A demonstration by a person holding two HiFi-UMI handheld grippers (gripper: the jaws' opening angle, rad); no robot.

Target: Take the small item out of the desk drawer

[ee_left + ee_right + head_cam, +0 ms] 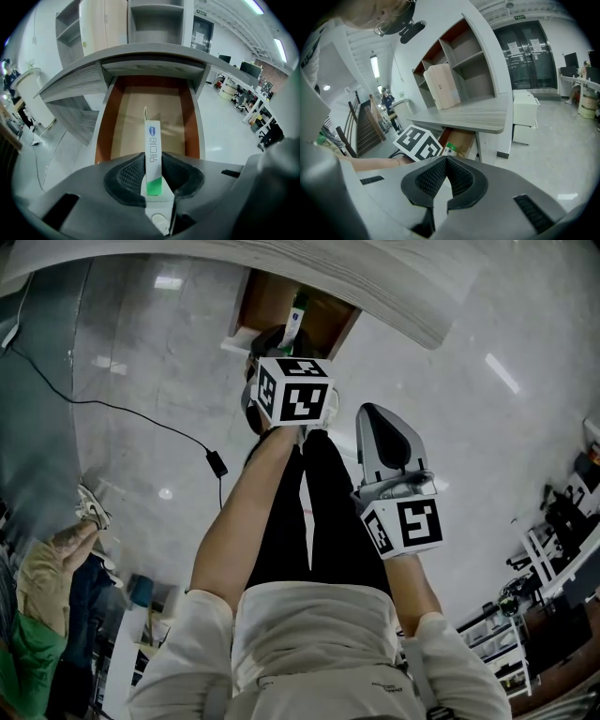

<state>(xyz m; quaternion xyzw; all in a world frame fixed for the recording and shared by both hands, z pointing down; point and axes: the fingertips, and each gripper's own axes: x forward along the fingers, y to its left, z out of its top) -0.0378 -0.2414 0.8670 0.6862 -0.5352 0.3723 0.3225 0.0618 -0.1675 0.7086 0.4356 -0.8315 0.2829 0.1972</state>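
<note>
The desk drawer [104,123] stands pulled out under the grey desktop [140,52], its brown floor bare. A slim white box with a green end [153,143] stands upright between the pads of my left gripper [153,174], which is shut on it just above the drawer's front. In the head view the box [298,311] pokes out past the left gripper's marker cube [293,390] over the drawer [269,302]. My right gripper [373,412] hangs back to the right, away from the drawer. Its jaws [446,161] are shut on nothing, and past them show the drawer [462,140] and the box [450,150].
A black cable [141,414] with an adapter [217,463] lies on the glossy floor at the left. Someone's shoe [92,507] is at the far left. A white cabinet [525,115] stands beside the desk, shelves [459,61] rise behind it, and stairs [370,131] lie to the left.
</note>
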